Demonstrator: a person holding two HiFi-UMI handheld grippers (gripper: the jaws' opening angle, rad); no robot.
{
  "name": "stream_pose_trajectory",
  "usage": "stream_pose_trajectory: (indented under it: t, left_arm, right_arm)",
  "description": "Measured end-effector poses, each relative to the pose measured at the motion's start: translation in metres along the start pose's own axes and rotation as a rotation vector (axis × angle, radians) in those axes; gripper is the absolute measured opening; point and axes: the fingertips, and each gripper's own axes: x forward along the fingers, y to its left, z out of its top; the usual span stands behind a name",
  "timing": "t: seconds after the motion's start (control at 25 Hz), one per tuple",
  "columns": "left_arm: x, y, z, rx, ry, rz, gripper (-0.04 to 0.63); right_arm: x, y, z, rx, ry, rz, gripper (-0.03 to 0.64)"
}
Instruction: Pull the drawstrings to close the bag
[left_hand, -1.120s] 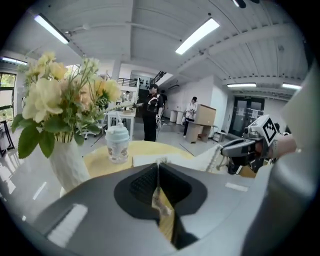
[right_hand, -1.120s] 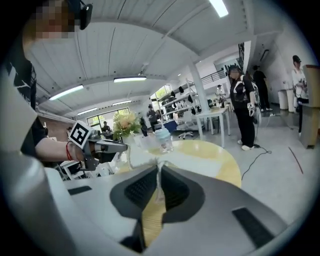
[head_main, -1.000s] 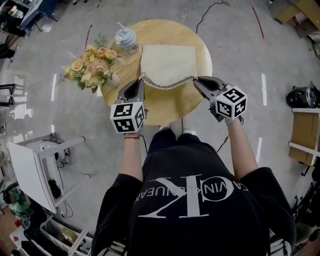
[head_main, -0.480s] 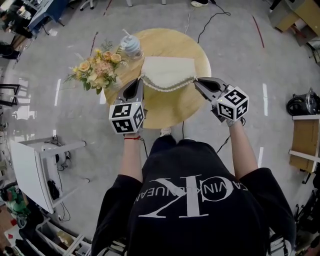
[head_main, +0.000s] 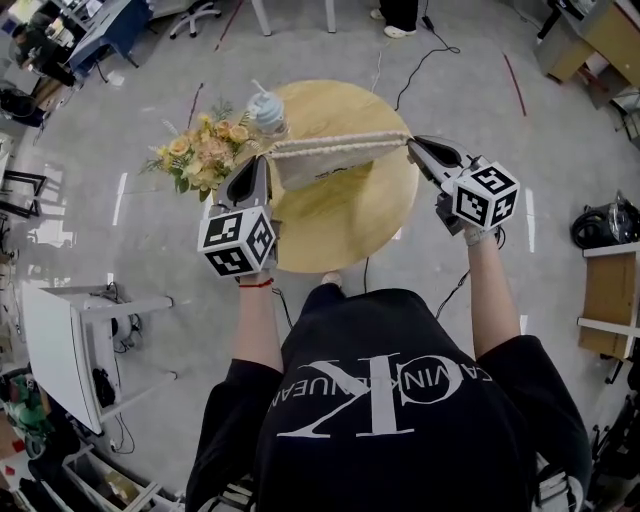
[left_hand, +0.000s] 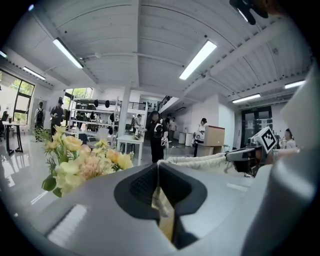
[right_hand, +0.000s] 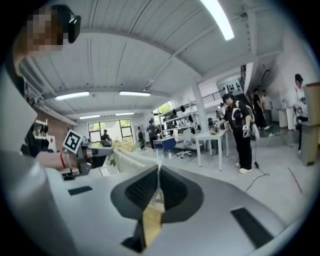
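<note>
Cream fabric drawstring bag (head_main: 320, 166) hangs over the far half of the round wooden table (head_main: 345, 225), mouth taut. Left gripper (head_main: 262, 160) and right gripper (head_main: 412, 143) are both clamped tight on its drawstrings (head_main: 401, 141). Pull outward evenly and level, clear of the yellow flower bouquet (head_main: 200, 155) at the left edge.

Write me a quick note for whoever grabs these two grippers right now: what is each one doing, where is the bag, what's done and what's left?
The left gripper is shut on the drawstring at the bag's left corner.
The right gripper is shut on the drawstring's other end at the right corner.
The cream cloth bag is strung between them over the round wooden table, near the flower bouquet and the lidded cup.
Done: both ends are gripped and the mouth is pulled into a straight, gathered line.
Left: probably pull apart a little more if a gap remains, then set the bag down.
</note>
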Motion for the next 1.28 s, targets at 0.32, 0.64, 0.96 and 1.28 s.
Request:
stream_pose_trajectory:
  t: [0.32,0.64,0.96,1.28]
  left_arm:
    - [-0.01,0.004,0.027,-0.073,-0.084,-0.016,0.02]
    - [-0.012,-0.007,0.025,-0.06,-0.083,-0.03,0.02]
    - [-0.017,-0.012,0.014,0.108,0.012,0.041,0.018]
    - [-0.027,0.008,0.015,0.113,0.041,0.054,0.018]
  right_arm:
    - [-0.002,0.028,0.034,0.334,-0.146,0.292,0.026]
    - [0.012,0.031,0.013,0.251,-0.058,0.181,0.025]
    - [0.014,-0.01,-0.014,-0.576,0.372,-0.311,0.02]
    - [0.002,-0.006,0.037,0.078,0.006,0.011,0.02]
